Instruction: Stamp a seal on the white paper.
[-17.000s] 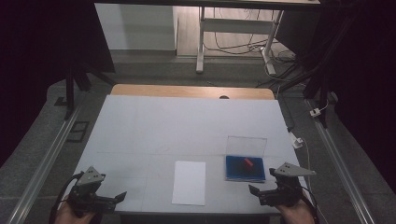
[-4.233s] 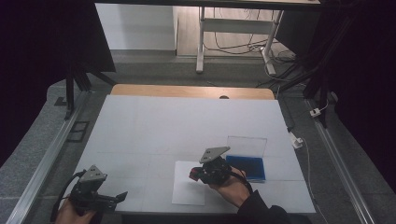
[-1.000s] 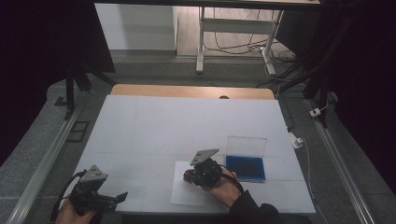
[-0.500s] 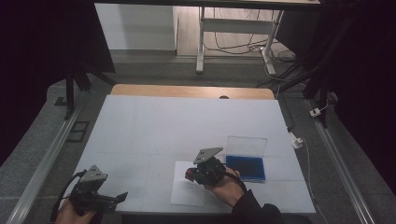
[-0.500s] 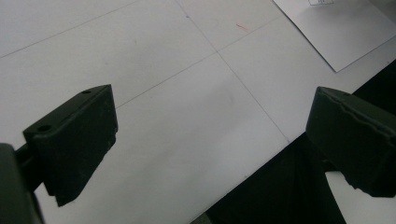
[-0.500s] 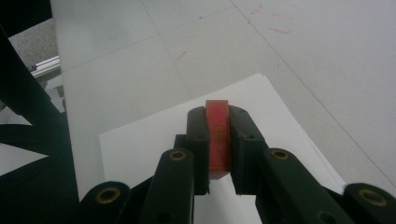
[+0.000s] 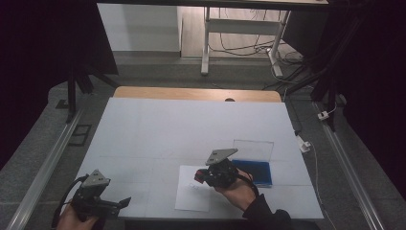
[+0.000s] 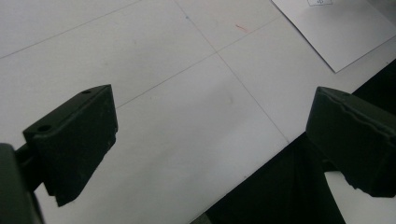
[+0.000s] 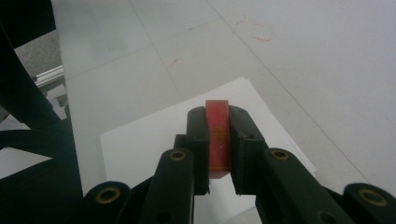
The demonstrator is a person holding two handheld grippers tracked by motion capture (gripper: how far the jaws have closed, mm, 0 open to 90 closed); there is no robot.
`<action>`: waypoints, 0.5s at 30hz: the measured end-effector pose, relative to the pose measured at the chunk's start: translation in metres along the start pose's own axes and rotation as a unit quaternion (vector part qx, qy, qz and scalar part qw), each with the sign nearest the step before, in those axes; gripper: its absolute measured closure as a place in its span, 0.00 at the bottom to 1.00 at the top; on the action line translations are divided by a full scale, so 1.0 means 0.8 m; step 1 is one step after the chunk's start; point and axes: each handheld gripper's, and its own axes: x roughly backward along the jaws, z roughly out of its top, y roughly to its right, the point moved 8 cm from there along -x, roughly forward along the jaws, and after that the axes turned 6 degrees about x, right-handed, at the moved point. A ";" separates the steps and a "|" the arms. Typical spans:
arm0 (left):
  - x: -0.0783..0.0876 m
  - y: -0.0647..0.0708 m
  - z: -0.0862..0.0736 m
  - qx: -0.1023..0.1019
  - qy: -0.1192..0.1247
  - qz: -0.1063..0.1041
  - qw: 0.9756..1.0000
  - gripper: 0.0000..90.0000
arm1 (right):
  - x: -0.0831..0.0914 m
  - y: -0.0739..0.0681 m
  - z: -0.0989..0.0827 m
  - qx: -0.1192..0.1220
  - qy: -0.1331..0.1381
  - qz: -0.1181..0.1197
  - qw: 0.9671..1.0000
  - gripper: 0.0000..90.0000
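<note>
Right gripper (image 9: pixel 218 140) clamps a small red stamp block (image 9: pixel 217 135) between its jaws, block upright, top edge proud of the jaw tips; in the high view the same gripper (image 7: pixel 200 176) hovers over the upper part of a white paper sheet (image 7: pixel 191 201), which lies directly under and ahead of the jaws; a faint printed mark (image 8: pixel 320 2) sits on that sheet, seen past the left gripper. Left gripper (image 8: pixel 210 154) jaws wide apart, nothing between them, idle at the near table edge (image 8: pixel 154 154), well to the side of the sheet; high view places it (image 7: pixel 125 201) at the near left corner. Blue ink tray (image 7: pixel 254 171) with clear raised lid (image 7: pixel 253 149) just behind and to the right of the right gripper.

Judgement: stamping step in hand; keep the block square to the paper, lower straight, press evenly without sliding, lift vertically to avoid smearing; the sheet is loose, so the free gripper could pin its near corner.
</note>
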 end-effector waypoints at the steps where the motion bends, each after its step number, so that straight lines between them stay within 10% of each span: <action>1: 0.000 0.000 0.000 0.000 0.000 0.000 1.000 0.03 | 0.002 0.001 0.000 0.000 0.001 -0.001 1.000 0.89; 15: 0.000 0.000 0.000 -0.001 0.000 0.000 1.000 0.03 | 0.036 0.021 -0.012 -0.016 0.007 -0.024 1.000 0.89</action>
